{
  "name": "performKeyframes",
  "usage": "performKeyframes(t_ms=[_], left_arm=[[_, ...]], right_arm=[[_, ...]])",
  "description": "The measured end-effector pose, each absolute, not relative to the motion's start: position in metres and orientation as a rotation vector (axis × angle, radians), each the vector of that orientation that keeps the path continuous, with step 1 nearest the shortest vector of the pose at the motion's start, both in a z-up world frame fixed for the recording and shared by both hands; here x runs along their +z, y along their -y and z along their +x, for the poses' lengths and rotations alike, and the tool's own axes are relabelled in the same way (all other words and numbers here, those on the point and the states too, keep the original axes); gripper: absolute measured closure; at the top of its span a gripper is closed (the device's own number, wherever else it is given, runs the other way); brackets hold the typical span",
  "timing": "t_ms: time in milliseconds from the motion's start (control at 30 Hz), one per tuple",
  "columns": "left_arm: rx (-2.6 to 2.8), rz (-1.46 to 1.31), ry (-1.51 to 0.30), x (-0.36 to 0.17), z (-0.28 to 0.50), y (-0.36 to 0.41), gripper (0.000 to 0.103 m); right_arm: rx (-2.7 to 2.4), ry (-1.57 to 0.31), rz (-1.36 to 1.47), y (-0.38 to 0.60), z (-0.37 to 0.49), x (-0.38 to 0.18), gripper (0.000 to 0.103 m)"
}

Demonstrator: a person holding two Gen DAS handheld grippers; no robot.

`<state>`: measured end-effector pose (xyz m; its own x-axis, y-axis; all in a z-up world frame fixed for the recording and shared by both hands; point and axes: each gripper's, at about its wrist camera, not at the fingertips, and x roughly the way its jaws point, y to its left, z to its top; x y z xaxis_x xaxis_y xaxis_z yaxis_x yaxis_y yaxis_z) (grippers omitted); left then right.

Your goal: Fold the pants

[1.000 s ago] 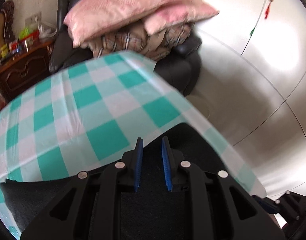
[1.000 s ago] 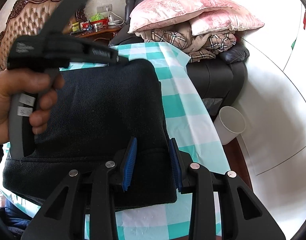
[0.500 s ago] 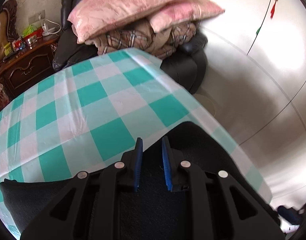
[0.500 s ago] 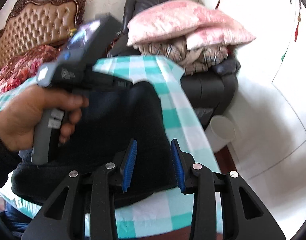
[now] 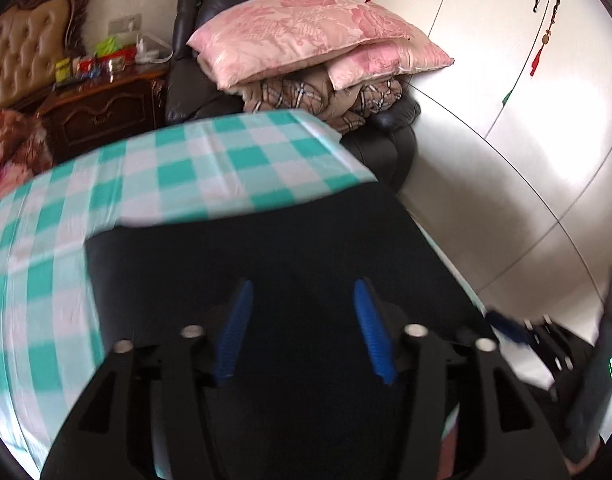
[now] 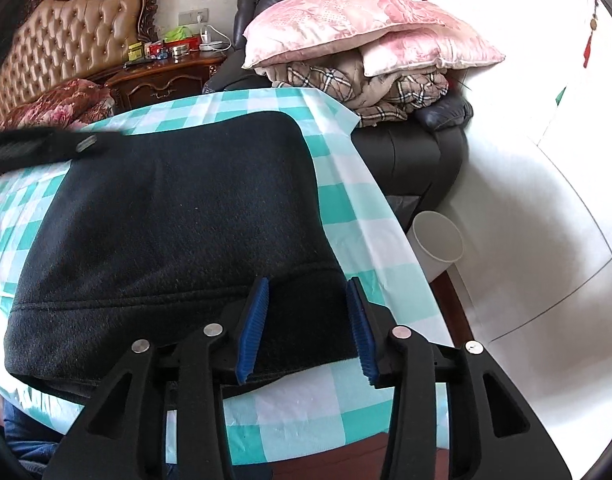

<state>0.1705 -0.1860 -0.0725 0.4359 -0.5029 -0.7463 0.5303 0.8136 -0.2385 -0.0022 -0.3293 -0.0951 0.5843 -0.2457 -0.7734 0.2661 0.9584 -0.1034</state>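
Note:
The black fleece pants (image 6: 178, 216) lie folded into a thick rectangle on the table with the teal-and-white checked cloth (image 6: 358, 208). My right gripper (image 6: 308, 328) is open, with its blue pads either side of the near right corner of the pants, holding nothing. My left gripper (image 5: 302, 332) is open just above the pants (image 5: 266, 248), with nothing between its pads. Part of the left gripper's black body (image 6: 46, 146) shows blurred at the left edge of the right wrist view.
A dark leather armchair (image 6: 410, 152) behind the table holds pink pillows (image 6: 346, 20) on a plaid blanket. A white bucket (image 6: 438, 240) stands on the floor by the table's right edge. A wooden nightstand (image 6: 166, 76) and tufted headboard (image 6: 66, 40) are at the back left.
My left gripper opened from nearly shut and pulled back over the pants. It swung out of the right wrist view to the left edge. My right gripper stayed open at the near corner.

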Motion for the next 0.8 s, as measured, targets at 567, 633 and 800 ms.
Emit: performKeyframes(t_ms=[567, 633, 800], left_arm=[[-0.567, 0.124, -0.872, -0.059, 0.071, 0.159, 0.002], [-0.572, 0.133, -0.866, -0.054, 0.068, 0.164, 0.002], [-0.566, 0.141, -0.855, -0.048, 0.066, 0.169, 0.002]], right_arm=[[-0.36, -0.897, 0.052, 0.315, -0.049, -0.074, 0.034], [-0.361, -0.88, 0.054, 0.312, -0.054, -0.068, 0.034], [-0.356, -0.848, 0.044, 0.307, -0.058, -0.056, 0.034]])
